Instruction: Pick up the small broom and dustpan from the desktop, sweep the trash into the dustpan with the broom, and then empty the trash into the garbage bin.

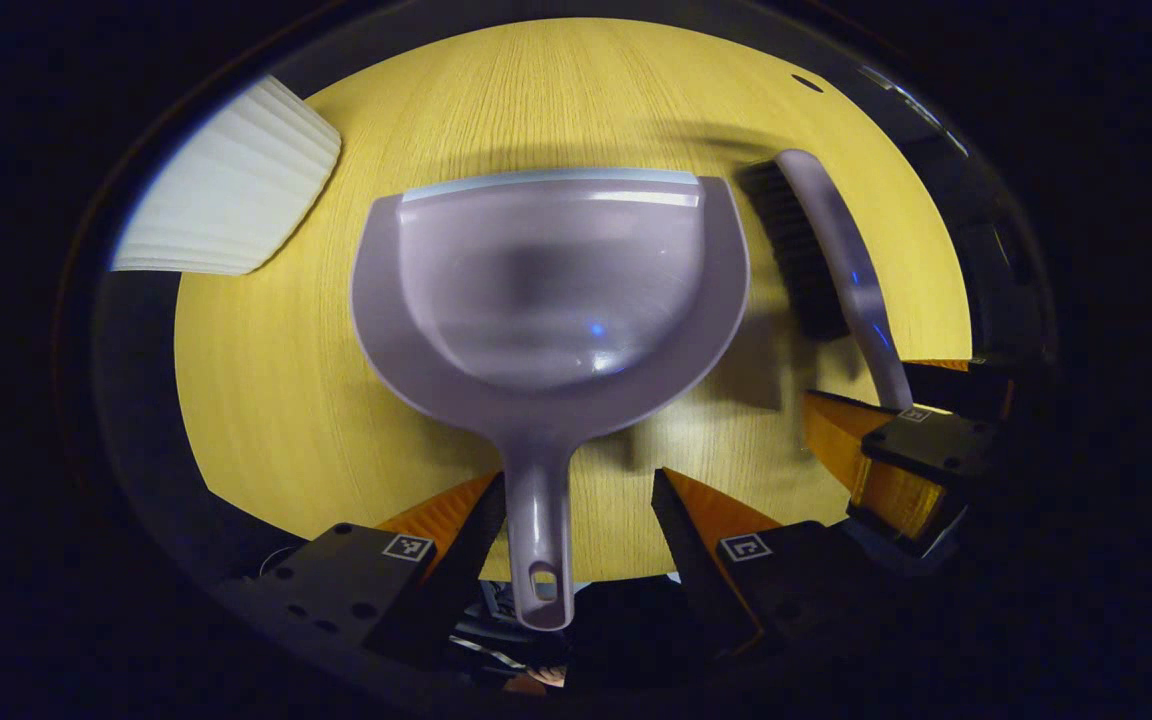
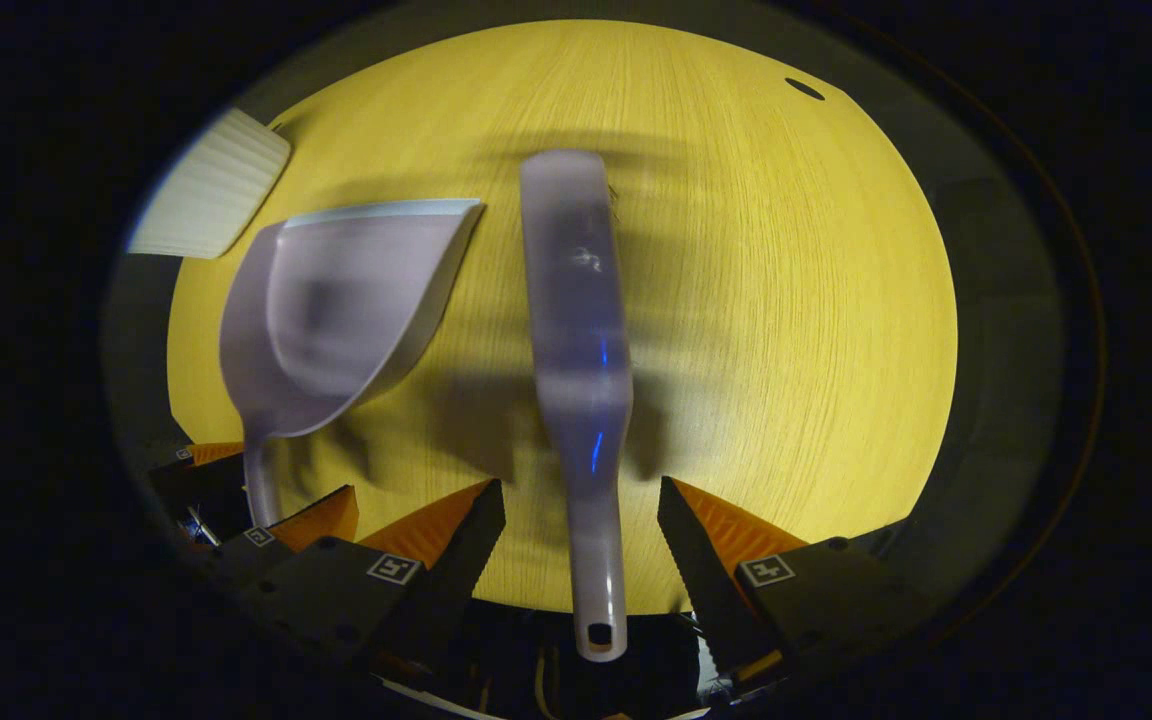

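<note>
A grey dustpan (image 1: pixel 546 290) lies on the yellow wooden tabletop (image 1: pixel 266 400), its mouth facing away. Its handle (image 1: pixel 538 530) runs back between the fingers of my left gripper (image 1: pixel 576 478), which stands open; one finger is close against the handle, the other is apart. To the right lies the grey broom (image 1: pixel 841 250) with dark bristles. In the right gripper view the broom (image 2: pixel 576 300) lies lengthwise, its handle between the fingers of my open right gripper (image 2: pixel 581 488), a gap on each side. The dustpan (image 2: pixel 336 300) is to its left.
A white ribbed garbage bin (image 1: pixel 236 185) stands at the far left beyond the table (image 2: pixel 216 190). A small dark hole (image 2: pixel 804 88) marks the table's far right. The table's near edge runs just under both grippers; both handles reach past it.
</note>
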A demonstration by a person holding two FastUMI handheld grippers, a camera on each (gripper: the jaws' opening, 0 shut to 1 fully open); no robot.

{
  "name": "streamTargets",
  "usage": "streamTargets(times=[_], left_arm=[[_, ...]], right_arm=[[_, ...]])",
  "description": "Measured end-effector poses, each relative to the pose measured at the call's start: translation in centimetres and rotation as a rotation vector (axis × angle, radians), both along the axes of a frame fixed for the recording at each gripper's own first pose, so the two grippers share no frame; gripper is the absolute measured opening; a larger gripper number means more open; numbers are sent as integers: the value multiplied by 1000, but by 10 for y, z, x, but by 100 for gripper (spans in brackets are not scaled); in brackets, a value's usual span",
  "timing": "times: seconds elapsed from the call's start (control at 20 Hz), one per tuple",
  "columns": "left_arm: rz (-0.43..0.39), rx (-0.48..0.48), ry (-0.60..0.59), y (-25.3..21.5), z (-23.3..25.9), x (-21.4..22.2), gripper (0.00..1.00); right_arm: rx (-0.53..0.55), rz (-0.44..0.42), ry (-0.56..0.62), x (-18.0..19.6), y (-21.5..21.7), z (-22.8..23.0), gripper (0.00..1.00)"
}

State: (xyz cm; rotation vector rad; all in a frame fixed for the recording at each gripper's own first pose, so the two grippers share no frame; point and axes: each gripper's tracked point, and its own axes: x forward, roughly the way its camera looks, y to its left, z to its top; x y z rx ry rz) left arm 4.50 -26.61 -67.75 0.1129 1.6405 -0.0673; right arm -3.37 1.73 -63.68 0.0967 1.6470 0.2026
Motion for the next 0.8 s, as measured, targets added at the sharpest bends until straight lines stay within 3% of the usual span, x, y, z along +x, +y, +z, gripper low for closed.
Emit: streamTargets(times=[0.15, 0.35, 0.4, 0.5, 0.65, 0.8], left_arm=[[-35, 16, -98, 10, 26, -4, 87], [-30, -55, -302, 2, 63, 1, 87], [-46, -53, -364, 2, 76, 1, 87], [-69, -66, -518, 1, 101, 9, 87], [-49, -139, -673, -3, 134, 4, 86], [-58, -152, -903, 4, 168, 3, 87]], right_arm=[[47, 14, -91, 5, 0, 32, 99], [92, 8, -262, 17, -1, 88, 96], [95, 7, -316, 20, -2, 105, 99], [111, -4, -433, 29, -1, 142, 96], [130, -9, -627, 39, 5, 187, 99], [105, -15, -814, 48, 0, 230, 99]])
